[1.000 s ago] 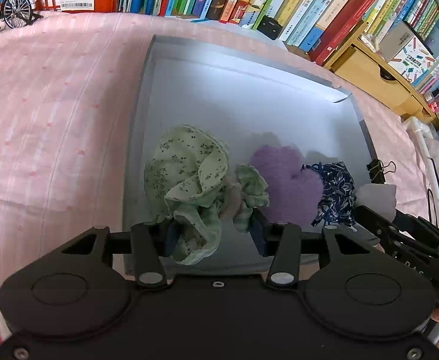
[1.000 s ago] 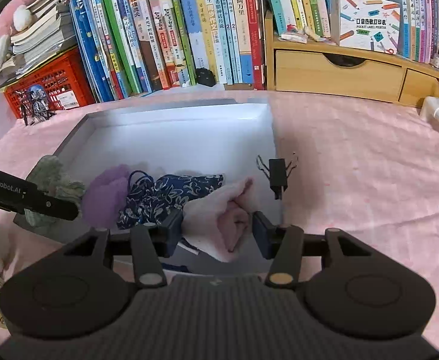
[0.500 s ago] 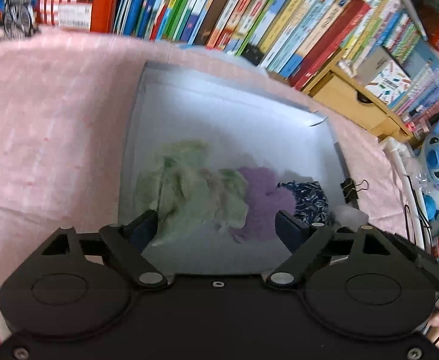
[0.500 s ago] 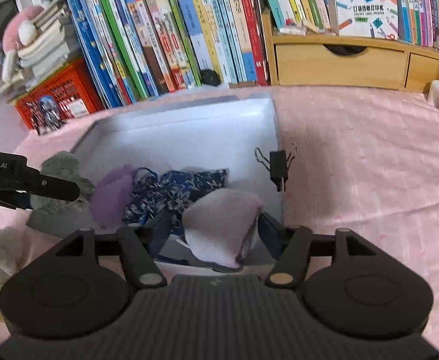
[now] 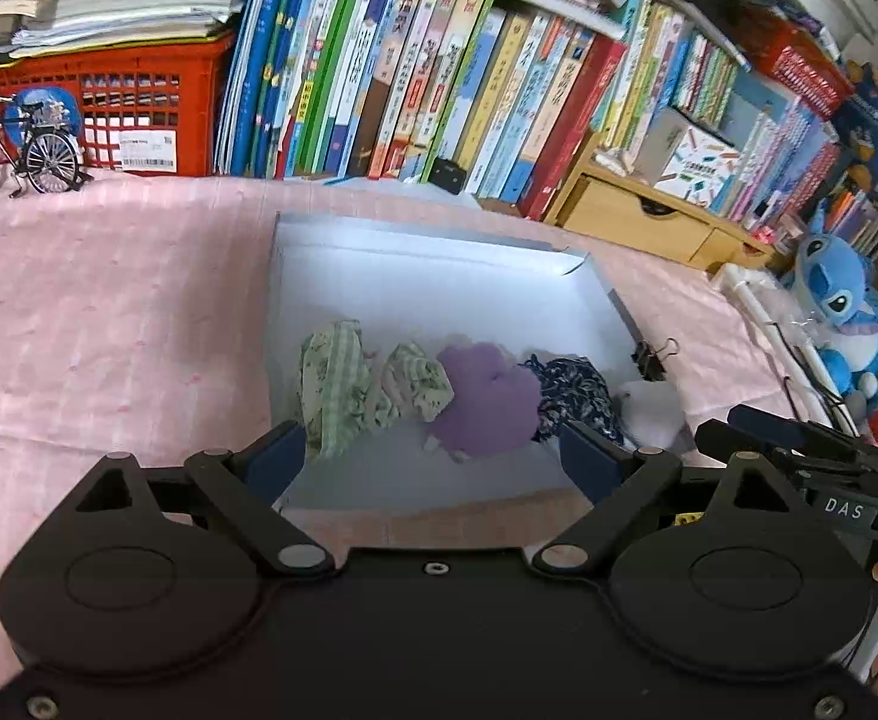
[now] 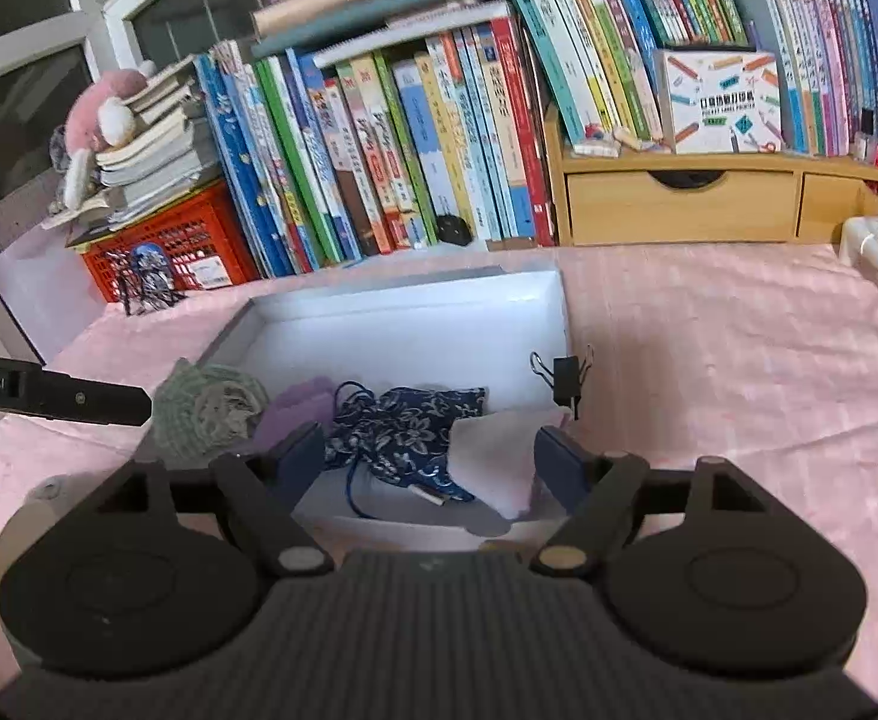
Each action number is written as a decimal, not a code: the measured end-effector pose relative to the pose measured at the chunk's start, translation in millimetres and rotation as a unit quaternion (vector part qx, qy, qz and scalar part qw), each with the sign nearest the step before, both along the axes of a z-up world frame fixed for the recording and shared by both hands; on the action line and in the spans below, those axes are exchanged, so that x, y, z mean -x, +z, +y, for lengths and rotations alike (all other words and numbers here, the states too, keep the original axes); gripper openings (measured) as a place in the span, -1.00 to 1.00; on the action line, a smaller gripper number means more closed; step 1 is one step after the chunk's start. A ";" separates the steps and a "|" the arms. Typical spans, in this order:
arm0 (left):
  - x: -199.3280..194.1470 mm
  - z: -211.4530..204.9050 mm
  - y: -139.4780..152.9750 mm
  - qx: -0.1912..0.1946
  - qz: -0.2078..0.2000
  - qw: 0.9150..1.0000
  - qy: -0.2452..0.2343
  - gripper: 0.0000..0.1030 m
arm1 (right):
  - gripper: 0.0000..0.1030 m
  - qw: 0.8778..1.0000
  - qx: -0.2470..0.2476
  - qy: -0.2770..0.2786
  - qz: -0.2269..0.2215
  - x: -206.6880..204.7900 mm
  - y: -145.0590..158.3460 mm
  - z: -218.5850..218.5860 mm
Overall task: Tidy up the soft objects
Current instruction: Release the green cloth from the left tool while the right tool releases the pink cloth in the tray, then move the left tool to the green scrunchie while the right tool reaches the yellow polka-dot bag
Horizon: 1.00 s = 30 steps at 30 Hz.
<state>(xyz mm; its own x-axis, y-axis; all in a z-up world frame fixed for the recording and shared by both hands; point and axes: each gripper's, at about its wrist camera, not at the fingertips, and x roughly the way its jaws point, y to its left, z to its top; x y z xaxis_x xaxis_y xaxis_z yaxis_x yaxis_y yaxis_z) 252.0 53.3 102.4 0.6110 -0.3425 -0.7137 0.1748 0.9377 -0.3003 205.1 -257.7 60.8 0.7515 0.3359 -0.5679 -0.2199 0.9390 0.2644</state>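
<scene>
A shallow white box (image 5: 439, 294) (image 6: 414, 312) lies on the pink cloth. Along its near side lie a green checked cloth (image 5: 333, 384) (image 6: 204, 408), a purple fluffy item (image 5: 487, 399) (image 6: 294, 408), a navy floral pouch (image 5: 574, 399) (image 6: 405, 429) and a pale pink cloth (image 5: 649, 408) (image 6: 493, 462). My left gripper (image 5: 432, 459) is open and empty, just in front of the box. My right gripper (image 6: 429, 459) is open and empty, with the pale pink cloth lying loose between its spread jaws.
A black binder clip (image 6: 565, 375) (image 5: 649, 354) sits on the box's right rim. Books (image 6: 439, 138), a red crate (image 5: 96, 108), a wooden drawer unit (image 6: 679, 204) and a model bicycle (image 5: 18, 150) stand behind. A blue plush toy (image 5: 847, 312) sits at the right.
My left gripper opened, dropped the green cloth into the box and drew back. My right gripper opened, released the pale pink cloth and pulled back and up.
</scene>
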 end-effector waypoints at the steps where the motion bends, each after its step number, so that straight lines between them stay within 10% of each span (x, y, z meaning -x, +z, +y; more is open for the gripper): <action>1: 5.1 2.7 1.8 0.001 -0.003 1.000 0.000 0.78 | 0.67 1.000 -0.001 0.000 -0.002 3.6 1.9 0.3; 30: 158.5 89.1 -16.7 -0.058 -0.128 0.988 0.072 0.86 | 0.67 0.995 -0.009 -0.097 -0.010 89.2 14.7 -17.7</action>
<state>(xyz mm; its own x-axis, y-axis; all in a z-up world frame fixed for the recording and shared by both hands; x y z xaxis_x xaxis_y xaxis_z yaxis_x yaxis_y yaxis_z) 93.5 142.4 85.6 0.8124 -0.1641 -0.5596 0.0932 0.9838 -0.1532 115.9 -275.4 75.5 0.8141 0.1932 -0.5477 -0.0407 0.9597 0.2781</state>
